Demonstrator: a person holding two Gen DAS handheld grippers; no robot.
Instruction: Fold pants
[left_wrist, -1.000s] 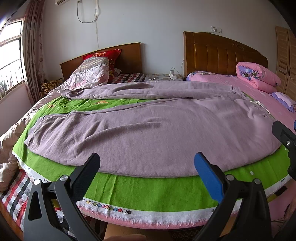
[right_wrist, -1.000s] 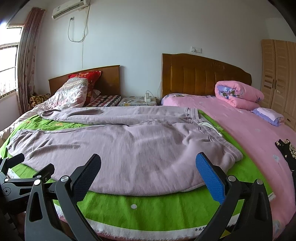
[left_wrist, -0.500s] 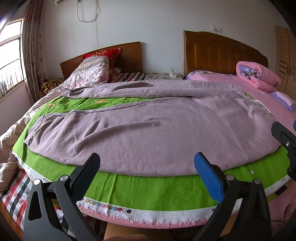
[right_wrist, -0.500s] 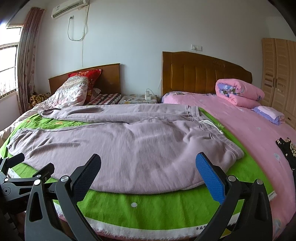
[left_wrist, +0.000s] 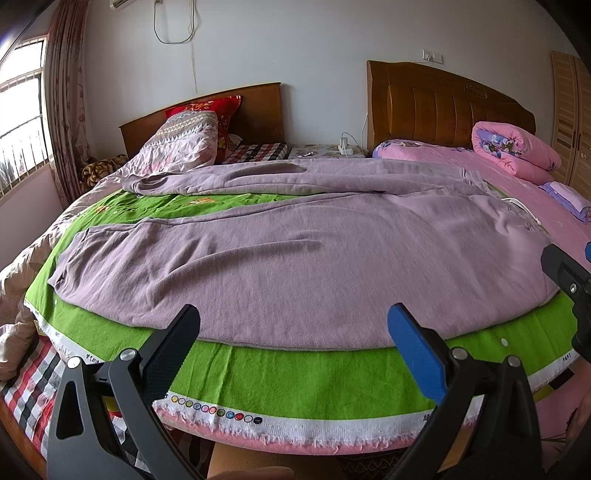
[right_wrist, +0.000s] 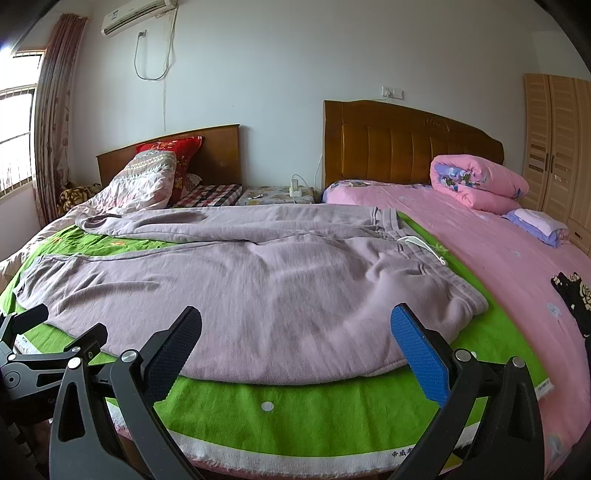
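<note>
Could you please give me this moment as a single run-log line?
stage: pre-grasp | pants: spread flat on green cloth, unfolded | left gripper: open, empty | right gripper: open, empty

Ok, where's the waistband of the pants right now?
In the right wrist view, the waistband lies on the pants' right, beside the pink bedspread, on the green cloth.

Pretty clearly a bedroom in someone's home: two beds with wooden headboards (right_wrist: 410, 147) side by side, a rolled pink quilt (right_wrist: 480, 182), pillows (right_wrist: 144, 181), a wall air conditioner (right_wrist: 138, 16), curtains (right_wrist: 51, 140) and a slatted wardrobe (right_wrist: 557, 155).
</note>
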